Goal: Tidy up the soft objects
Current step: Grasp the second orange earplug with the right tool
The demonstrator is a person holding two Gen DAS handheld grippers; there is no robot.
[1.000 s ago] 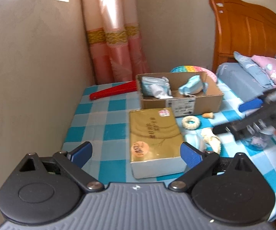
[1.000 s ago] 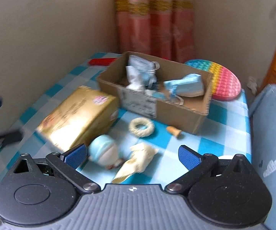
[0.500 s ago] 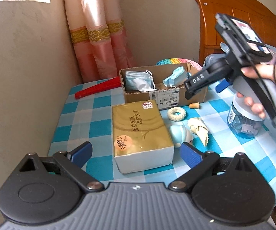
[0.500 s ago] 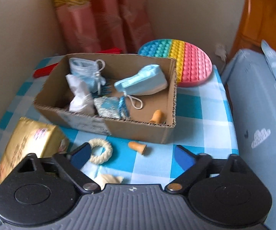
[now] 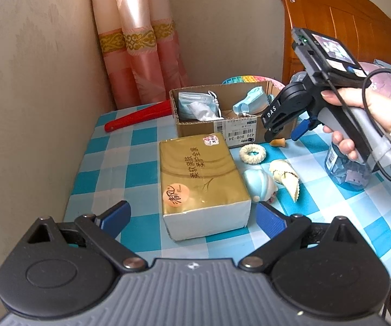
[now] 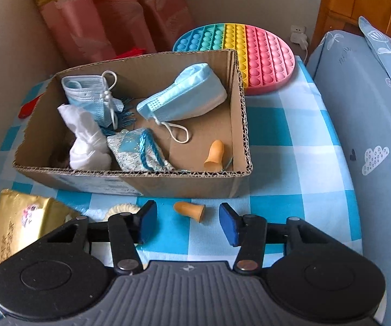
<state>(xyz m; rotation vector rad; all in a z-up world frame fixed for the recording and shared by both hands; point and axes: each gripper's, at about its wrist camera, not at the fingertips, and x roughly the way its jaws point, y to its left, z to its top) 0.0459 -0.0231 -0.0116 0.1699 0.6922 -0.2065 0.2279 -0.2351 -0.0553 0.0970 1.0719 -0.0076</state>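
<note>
Blue-padded right tool (image 6: 187,224) has come down and its jaws have just been closing, straddling but not touching the orange earplug (image 6: 190,210) on the bench (image 6: 290,190) before the cardboard box (image 6: 168,182). Left tool (image 5: 192,217) stays spread wide.

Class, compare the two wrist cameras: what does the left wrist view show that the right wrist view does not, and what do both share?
Left wrist view only: the red tool, the plastic jar, the shell-like toys and the hand holding the right gripper.

Right wrist view only: an orange earplug and a blue pouch inside the box.

Both: the cardboard box, face masks, gold tissue pack and loose earplug.
</note>
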